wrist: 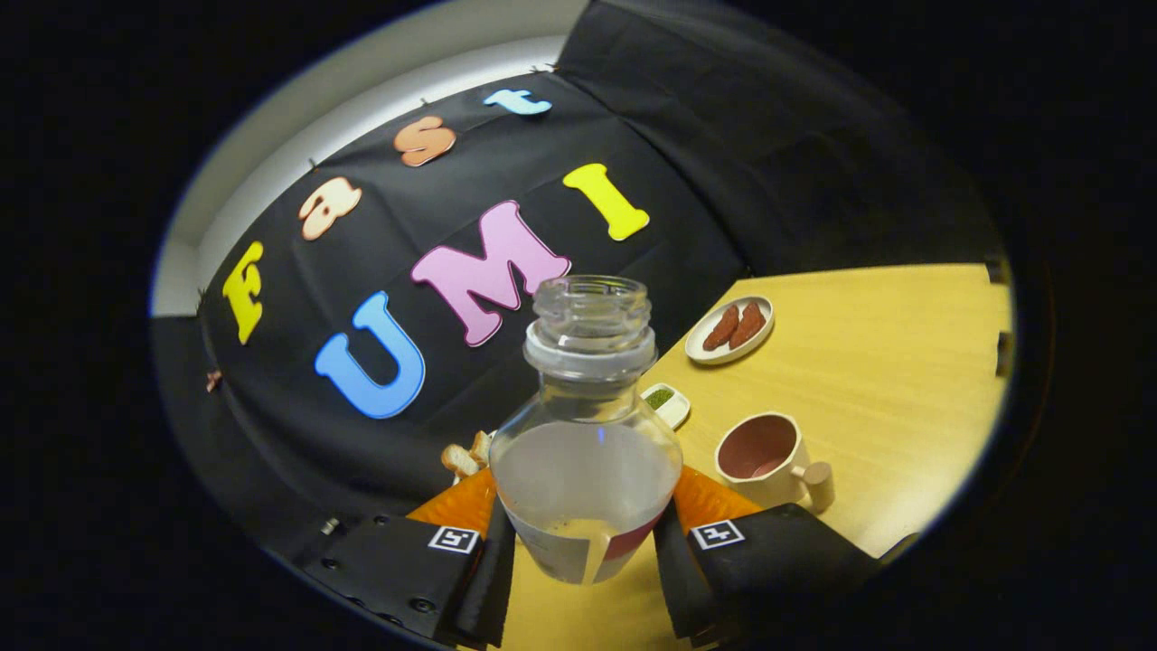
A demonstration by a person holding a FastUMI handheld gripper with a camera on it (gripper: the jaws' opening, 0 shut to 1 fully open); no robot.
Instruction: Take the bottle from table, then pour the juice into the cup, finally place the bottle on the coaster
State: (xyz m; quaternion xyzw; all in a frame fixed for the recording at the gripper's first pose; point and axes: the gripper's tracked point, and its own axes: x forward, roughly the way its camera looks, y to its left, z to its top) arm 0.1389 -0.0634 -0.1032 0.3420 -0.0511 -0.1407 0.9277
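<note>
The claw (583, 542) grips the bottle (586, 452) between its two fingers, one pressing on each side of the lower body. The bottle is clear and uncapped, its threaded mouth open, and the whole scene is tilted in this view. A pale, cloudy juice fills the belly of the bottle. A label wraps its lower part, with white and red patches, but no writing on it can be read. To the right of the bottle, just beyond the right finger, a cream cup (768, 459) with a pinkish inside stands on the yellow desk (904, 362). Farther off lies a small white dish (667, 403) holding something green, and beyond it an oval plate (730, 330) carrying two reddish-brown pieces.
</note>
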